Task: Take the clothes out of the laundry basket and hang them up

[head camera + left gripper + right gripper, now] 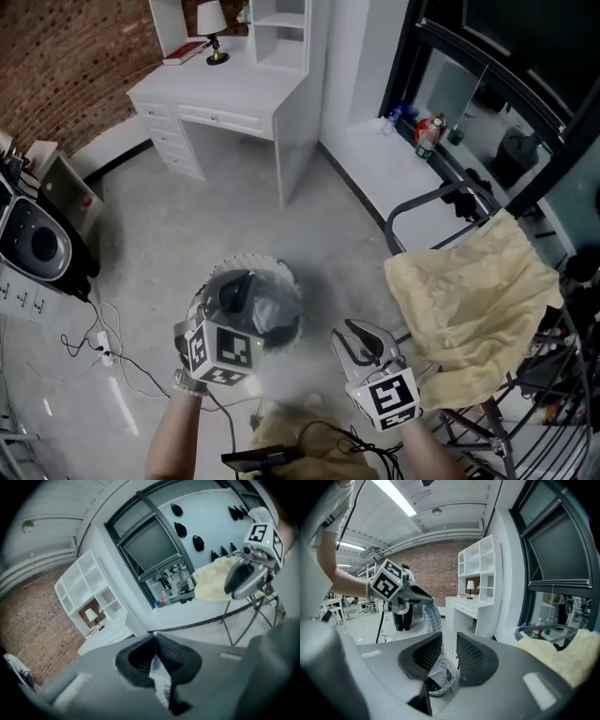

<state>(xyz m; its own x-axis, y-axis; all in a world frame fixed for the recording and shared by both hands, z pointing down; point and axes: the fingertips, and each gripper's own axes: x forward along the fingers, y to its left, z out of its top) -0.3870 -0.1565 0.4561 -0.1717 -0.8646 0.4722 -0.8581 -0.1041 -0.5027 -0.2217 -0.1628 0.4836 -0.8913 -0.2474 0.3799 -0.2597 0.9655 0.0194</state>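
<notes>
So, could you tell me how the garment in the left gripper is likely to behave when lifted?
Probably floppy: the garment hangs limp from the left gripper toward the basket. Likely light, since one small pinch carries it. Its tail may drag on the basket rim.

Looks like a mock-up bedroom corner inside a large lab hall: white desk [220, 94] with table lamp [211, 23] and shelf unit [480, 569] against a brick wall [56, 56], drying rack [412, 202] by the window, bare concrete floor [225, 216], ceiling strip lights [393, 496], and loose cables [122, 361] by a power strip [14, 291].
</notes>
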